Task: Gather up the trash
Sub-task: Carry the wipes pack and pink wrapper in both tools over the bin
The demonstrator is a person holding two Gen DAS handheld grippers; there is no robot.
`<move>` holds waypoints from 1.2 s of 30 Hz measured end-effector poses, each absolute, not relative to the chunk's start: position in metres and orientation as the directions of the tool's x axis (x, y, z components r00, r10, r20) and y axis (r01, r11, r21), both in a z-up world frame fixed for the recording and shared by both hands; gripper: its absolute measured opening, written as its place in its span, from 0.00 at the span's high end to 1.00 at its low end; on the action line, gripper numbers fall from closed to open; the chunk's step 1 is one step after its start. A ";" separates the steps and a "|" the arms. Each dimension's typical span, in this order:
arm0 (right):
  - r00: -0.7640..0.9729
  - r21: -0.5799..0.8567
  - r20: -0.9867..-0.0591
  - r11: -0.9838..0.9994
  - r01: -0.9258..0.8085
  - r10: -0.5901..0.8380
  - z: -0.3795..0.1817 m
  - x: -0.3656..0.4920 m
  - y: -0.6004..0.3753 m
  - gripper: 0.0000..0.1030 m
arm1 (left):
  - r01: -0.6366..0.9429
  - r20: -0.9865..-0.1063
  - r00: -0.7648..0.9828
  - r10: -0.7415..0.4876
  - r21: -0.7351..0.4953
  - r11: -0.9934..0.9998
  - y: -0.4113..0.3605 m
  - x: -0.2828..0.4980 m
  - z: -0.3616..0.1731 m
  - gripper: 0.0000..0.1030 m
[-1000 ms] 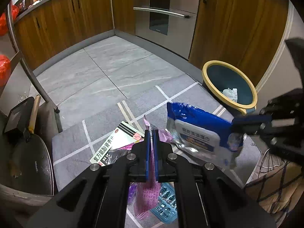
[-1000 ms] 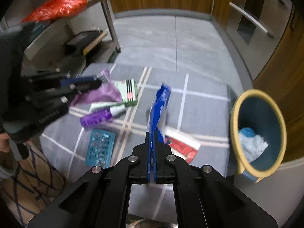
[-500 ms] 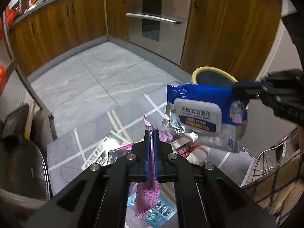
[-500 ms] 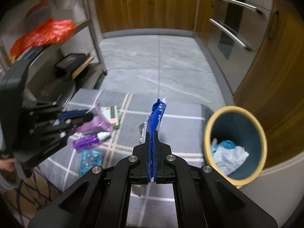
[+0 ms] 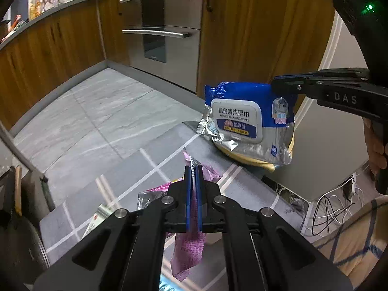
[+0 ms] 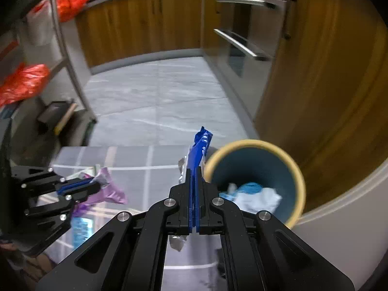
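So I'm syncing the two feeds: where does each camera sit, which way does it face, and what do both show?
Left wrist: on the left tool, facing the oven; its fingers pinch a pink wrapper; the right tool and a hand show.
Right wrist: on the right tool, looking down at the trash bin; the left tool shows.
Shared: blue wipes pack, bin, grey mat.

bin (image 5: 257,162) mostly behind wipes pack (image 5: 245,118)
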State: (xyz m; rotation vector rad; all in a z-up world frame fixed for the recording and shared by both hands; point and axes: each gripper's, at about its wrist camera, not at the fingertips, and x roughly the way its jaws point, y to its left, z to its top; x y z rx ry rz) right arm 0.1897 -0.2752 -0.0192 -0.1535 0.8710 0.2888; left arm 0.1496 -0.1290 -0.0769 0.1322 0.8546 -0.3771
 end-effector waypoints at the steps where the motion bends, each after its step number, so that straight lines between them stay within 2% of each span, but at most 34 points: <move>1: 0.610 -0.015 -0.772 0.954 -0.299 0.179 -0.020 0.191 -0.280 0.98 | 0.383 -0.758 0.591 -0.276 -0.037 0.923 -0.131 0.152 -0.078 0.97; 10: 0.608 0.000 -0.784 0.980 -0.197 0.122 -0.031 0.219 -0.315 0.98 | 0.453 -0.778 0.551 -0.302 -0.025 0.891 -0.183 0.185 -0.093 0.97; 22: 0.595 -0.033 -0.803 0.996 -0.079 0.021 -0.051 0.256 -0.352 0.98 | 0.523 -0.775 0.504 -0.380 -0.076 0.849 -0.233 0.229 -0.119 0.97; 28: 0.550 -0.050 -0.835 0.998 -0.048 -0.015 -0.074 0.268 -0.365 0.98 | 0.494 -0.804 0.483 -0.347 -0.077 0.866 -0.246 0.251 -0.157 0.97; 36: 0.493 -0.015 -0.870 1.000 -0.014 -0.006 -0.093 0.273 -0.372 0.97 | 0.511 -0.816 0.480 -0.323 -0.039 0.859 -0.267 0.272 -0.163 0.96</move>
